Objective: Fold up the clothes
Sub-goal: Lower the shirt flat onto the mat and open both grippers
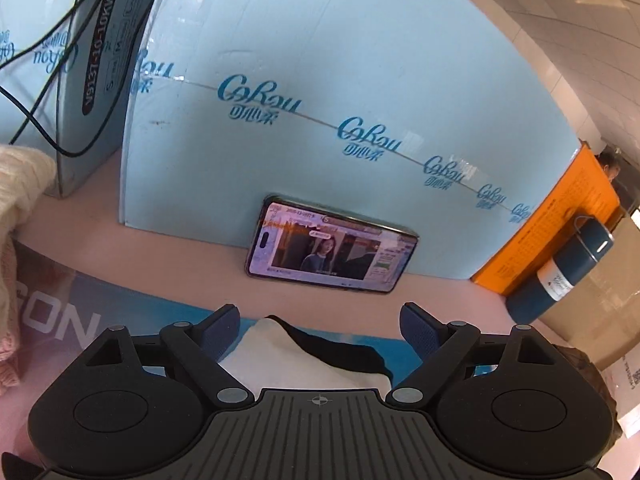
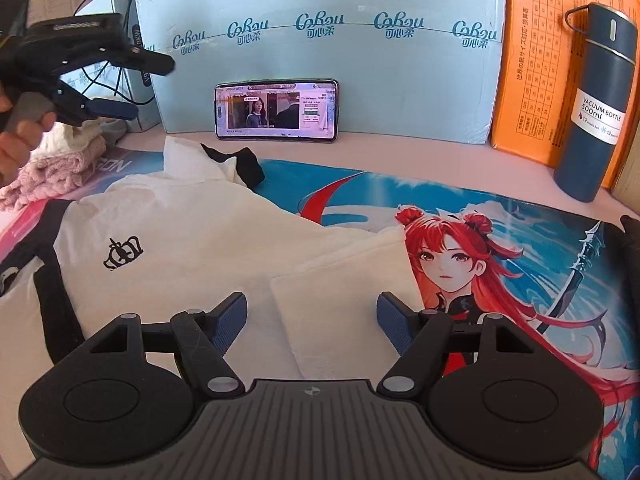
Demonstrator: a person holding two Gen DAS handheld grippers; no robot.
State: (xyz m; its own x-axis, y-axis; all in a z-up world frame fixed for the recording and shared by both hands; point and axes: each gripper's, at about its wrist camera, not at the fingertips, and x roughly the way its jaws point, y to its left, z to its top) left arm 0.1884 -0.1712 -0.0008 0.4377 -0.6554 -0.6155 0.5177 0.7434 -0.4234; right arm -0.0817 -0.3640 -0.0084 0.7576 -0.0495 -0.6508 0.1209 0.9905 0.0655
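A white T-shirt [image 2: 192, 248] with black trim and a small black crown print lies spread on the anime desk mat [image 2: 500, 248]; its sleeve with a black cuff [image 2: 248, 166] points toward the back. My right gripper [image 2: 311, 314] is open just above the shirt's near right part. My left gripper [image 1: 320, 330] is open and raised in the air, with the white and black sleeve [image 1: 320, 354] below it. In the right wrist view the left gripper [image 2: 154, 86] hovers at the upper left, held by a hand, fingers apart.
A phone [image 2: 277, 110] playing video leans on a pale blue tissue carton [image 2: 320, 40]. An orange box [image 2: 532, 60] and a dark blue vacuum bottle [image 2: 592, 104] stand at the right. Cream and pink knitwear [image 2: 60, 160] is piled at the left by black cables [image 1: 48, 80].
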